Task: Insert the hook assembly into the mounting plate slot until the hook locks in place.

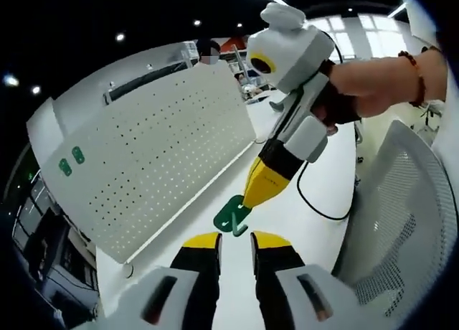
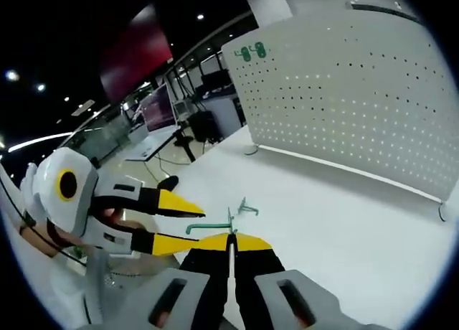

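A white pegboard mounting plate (image 1: 150, 158) (image 2: 358, 86) stands upright on the white table (image 1: 287, 215), with two green hooks (image 1: 72, 161) (image 2: 252, 52) mounted near one upper corner. My right gripper (image 1: 252, 198) (image 2: 229, 238), held by a hand, is shut on a loose green hook (image 1: 233, 217) (image 2: 240, 209) a little above the table, well short of the plate. Just below that hook my left gripper (image 1: 237, 241) (image 2: 197, 227) is open, its yellow-tipped jaws apart with nothing between them.
A white mesh chair (image 1: 409, 222) stands at the table's edge. A black cable (image 1: 315, 204) trails across the table from the right gripper. Desks with monitors (image 2: 154, 111) fill the room behind.
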Demonstrator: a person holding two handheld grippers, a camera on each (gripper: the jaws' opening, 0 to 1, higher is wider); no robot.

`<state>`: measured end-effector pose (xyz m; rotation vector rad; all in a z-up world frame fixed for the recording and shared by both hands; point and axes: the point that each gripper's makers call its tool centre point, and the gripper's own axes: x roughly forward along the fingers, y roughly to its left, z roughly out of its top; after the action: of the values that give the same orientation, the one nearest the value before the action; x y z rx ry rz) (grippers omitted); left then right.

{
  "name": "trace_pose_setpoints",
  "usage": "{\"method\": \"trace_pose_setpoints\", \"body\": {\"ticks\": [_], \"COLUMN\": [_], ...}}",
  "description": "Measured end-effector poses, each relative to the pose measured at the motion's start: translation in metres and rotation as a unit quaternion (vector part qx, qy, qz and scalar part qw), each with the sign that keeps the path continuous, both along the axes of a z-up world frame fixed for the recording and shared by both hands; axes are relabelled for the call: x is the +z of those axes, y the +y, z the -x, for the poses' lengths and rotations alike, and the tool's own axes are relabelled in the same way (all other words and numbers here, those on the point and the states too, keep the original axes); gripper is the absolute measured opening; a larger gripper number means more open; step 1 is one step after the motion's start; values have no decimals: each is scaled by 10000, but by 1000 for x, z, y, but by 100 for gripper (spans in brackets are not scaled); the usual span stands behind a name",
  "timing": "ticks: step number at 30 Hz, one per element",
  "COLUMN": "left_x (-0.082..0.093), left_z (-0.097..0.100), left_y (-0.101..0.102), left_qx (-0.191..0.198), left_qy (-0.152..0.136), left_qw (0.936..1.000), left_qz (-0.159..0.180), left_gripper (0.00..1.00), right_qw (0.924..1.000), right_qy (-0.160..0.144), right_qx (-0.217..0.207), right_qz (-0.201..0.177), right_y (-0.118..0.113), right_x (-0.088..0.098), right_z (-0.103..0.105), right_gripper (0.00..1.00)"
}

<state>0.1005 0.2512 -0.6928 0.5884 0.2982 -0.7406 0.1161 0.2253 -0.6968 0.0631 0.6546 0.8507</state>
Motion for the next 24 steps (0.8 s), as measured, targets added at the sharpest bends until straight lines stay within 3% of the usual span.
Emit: {"method": "trace_pose_setpoints", "body": {"ticks": [9,18,22,24], "left_x": [-6,-10,-13,-12], "left_z": [0,0,1,0], "left_y": [-7,-11,-10,-9], "left_qx": [-212,-274,-329,-289], "left_qy": [-330,-365,-346,-369], "left_qw": [9950,9934,9909,9907], "left_qz": [-923,-1050,-1256,-1277], "left_gripper": [11,7,3,3], "right_qw": [9999,9997,9995,9991], "right_qy": [81,200,245,308], "right_qx": [93,110,131,288], "right_qz": [-17,-88,-148,-28], "right_y": [2,0,1,2], "right_x": [0,-3,-1,-3], "right_z": [5,9,8,11], "right_gripper": [0,0,0,0]}}
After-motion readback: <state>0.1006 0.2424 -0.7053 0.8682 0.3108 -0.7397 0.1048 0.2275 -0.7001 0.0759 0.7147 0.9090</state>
